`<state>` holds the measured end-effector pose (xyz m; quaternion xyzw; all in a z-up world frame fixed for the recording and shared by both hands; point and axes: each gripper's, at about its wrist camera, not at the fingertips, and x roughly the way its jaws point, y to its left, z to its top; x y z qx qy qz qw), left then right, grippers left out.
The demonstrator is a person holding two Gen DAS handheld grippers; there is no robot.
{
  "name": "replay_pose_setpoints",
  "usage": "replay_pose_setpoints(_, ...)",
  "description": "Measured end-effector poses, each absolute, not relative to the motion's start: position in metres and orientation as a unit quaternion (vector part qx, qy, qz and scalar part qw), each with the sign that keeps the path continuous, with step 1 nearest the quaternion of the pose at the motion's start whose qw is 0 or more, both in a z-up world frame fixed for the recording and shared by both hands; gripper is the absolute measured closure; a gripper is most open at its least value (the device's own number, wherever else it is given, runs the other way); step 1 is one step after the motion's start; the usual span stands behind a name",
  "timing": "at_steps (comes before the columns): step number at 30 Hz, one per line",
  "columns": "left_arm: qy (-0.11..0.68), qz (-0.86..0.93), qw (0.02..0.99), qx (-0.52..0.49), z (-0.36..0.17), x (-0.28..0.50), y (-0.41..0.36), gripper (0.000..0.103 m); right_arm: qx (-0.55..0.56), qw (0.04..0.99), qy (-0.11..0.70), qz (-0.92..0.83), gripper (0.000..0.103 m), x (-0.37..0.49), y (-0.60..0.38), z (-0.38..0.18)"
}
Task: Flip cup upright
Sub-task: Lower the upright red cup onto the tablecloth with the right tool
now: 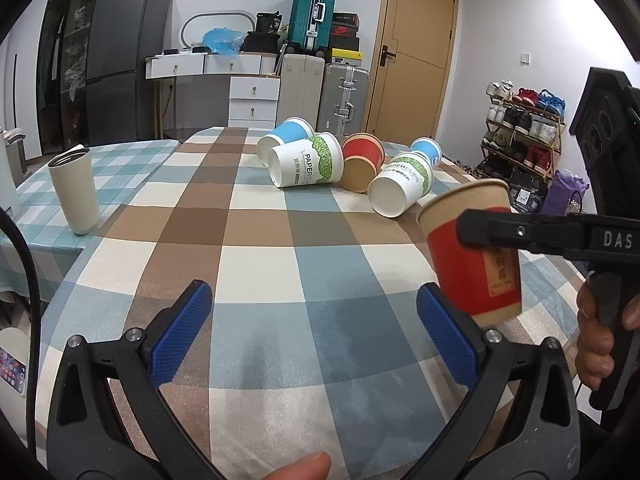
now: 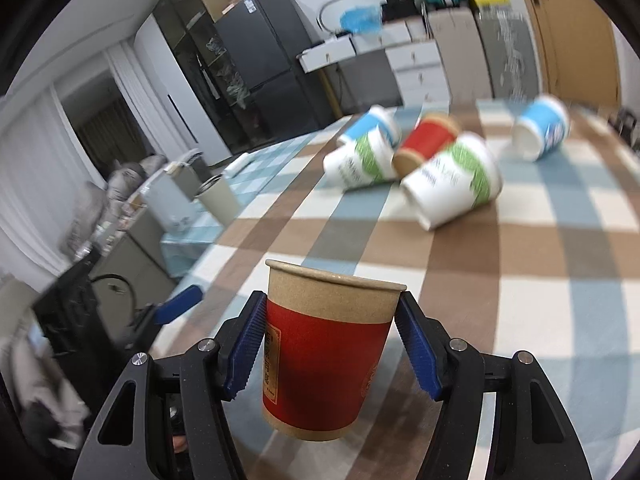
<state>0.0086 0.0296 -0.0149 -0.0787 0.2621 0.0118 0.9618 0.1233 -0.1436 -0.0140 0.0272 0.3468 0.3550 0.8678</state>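
Observation:
My right gripper (image 2: 330,344) is shut on a red and brown paper cup (image 2: 326,364), held nearly upright with its mouth up, a little above the checked tablecloth (image 2: 520,280). The same cup (image 1: 476,252) shows at the right of the left wrist view, with a right gripper finger (image 1: 520,232) across it. My left gripper (image 1: 316,324) is open and empty low over the cloth, its right pad just left of the cup's base. Several more paper cups lie on their sides at the far end: blue (image 1: 286,136), white-green (image 1: 308,164), red (image 1: 362,160), white-green (image 1: 404,184).
A beige tumbler (image 1: 76,192) stands upright at the left on a teal checked cloth. Another blue cup (image 2: 540,128) lies apart at the far right. Behind the table are a fridge (image 1: 120,60), drawers, suitcases, a door and a shoe rack (image 1: 524,128).

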Motion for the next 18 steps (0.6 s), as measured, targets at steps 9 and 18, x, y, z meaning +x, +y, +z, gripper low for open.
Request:
replay_pose_setpoints(9,0.262,0.011,0.962,-0.079,-0.015,0.009,0.03,0.001,-0.024,0.894,0.315,0.317,0.037,0.136,-0.118,-0.015)
replay_pose_setpoints(18,0.262,0.012,0.962,-0.078,-0.015,0.009,0.03,0.001,-0.033,0.897,0.322,0.3,0.037,0.151,-0.109,-0.022)
